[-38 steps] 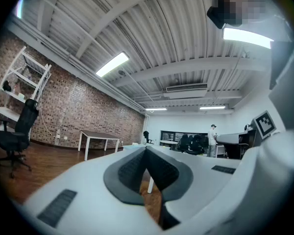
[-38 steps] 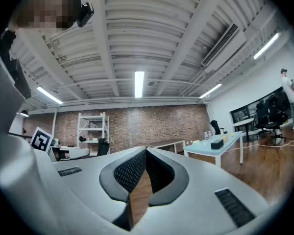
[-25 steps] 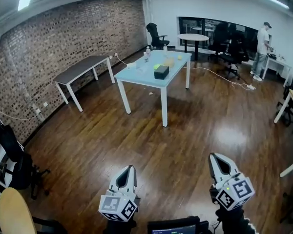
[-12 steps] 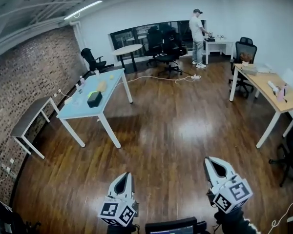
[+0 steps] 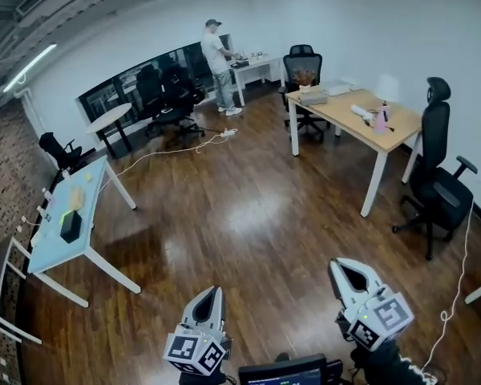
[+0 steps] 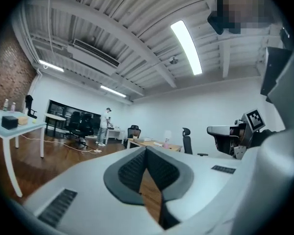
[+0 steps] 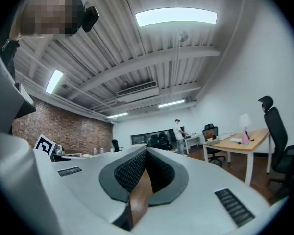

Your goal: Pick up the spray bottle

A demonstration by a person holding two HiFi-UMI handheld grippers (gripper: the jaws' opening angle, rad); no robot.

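A small pink spray bottle (image 5: 381,119) stands on the wooden desk (image 5: 337,112) at the right of the head view, far across the floor from both grippers. The same pink bottle (image 7: 245,137) shows small and distant in the right gripper view, and as a tiny pink bottle (image 6: 165,142) in the left gripper view. My left gripper (image 5: 212,293) and right gripper (image 5: 341,266) are held side by side at the bottom edge, both shut and empty, pointing level over the wood floor.
A light-blue table (image 5: 44,255) with a black box (image 5: 70,225) stands at the left. Black office chairs (image 5: 437,184) flank the wooden desk. A person (image 5: 216,62) stands at a far desk. A white cable (image 5: 172,148) lies on the floor beside a round table (image 5: 108,119).
The view has swung right: the blue table slid from centre to the left edge, and the wooden desk with the pink bottle came into view. Both grippers stay shut.
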